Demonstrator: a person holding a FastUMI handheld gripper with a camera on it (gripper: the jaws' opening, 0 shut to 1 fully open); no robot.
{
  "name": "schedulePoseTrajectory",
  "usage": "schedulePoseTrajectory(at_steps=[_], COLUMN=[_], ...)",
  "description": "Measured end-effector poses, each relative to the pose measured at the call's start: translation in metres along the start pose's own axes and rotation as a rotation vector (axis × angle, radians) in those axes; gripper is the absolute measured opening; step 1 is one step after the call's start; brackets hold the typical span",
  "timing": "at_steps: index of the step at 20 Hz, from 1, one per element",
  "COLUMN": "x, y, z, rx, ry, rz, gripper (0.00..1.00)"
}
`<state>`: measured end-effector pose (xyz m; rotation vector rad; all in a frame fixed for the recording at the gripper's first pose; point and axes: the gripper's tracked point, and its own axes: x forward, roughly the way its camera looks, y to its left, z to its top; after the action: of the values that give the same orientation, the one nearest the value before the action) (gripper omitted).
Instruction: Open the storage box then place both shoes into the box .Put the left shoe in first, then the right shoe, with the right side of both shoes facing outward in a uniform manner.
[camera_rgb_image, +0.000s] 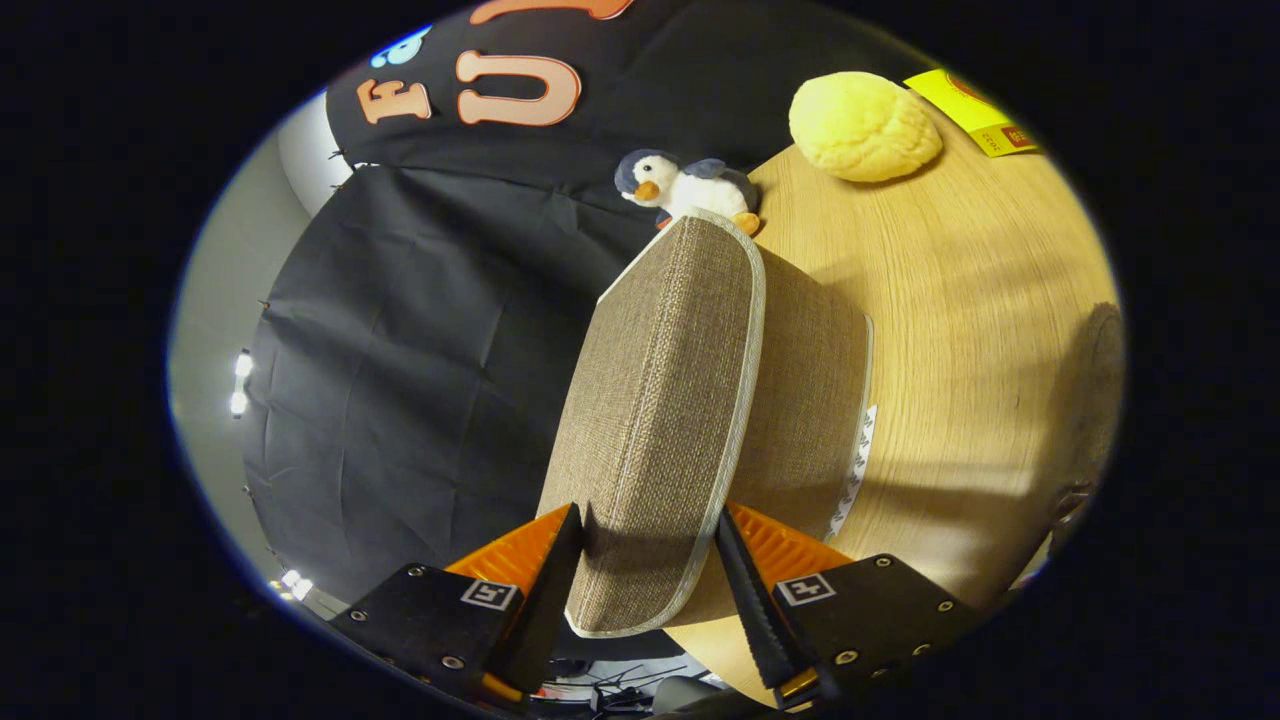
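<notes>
Storage box lid (665, 400) | raised on edge, long axis running away from fingers (648, 570) | fingers clamp its near edge

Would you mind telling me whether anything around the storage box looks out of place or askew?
Nothing looks damaged or spilled. The storage box lid stands lifted on edge between the claw fingers, which fits the opening step. A plush penguin and a yellow bun-shaped toy sit beyond it on the table, unrelated to the shoes.
</notes>
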<state>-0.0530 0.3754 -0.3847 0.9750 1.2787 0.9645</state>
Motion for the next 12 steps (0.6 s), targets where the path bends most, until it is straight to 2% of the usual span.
schedulePoseTrajectory(at_steps=[3,7,9,10,12], x=[-0.006,-0.022,-0.026,-0.029,-0.037], y=[0.003,0.003,0.001,0.001,0.011], z=[0.004,0.009,0.013,0.012,0.015], rx=[0.043,0.076,0.099,0.105,0.13], ry=[-0.017,-0.059,-0.103,-0.11,-0.133], rz=[0.048,0.072,0.065,0.066,0.097], gripper=[0.7,0.6,0.43,0.31,0.23])
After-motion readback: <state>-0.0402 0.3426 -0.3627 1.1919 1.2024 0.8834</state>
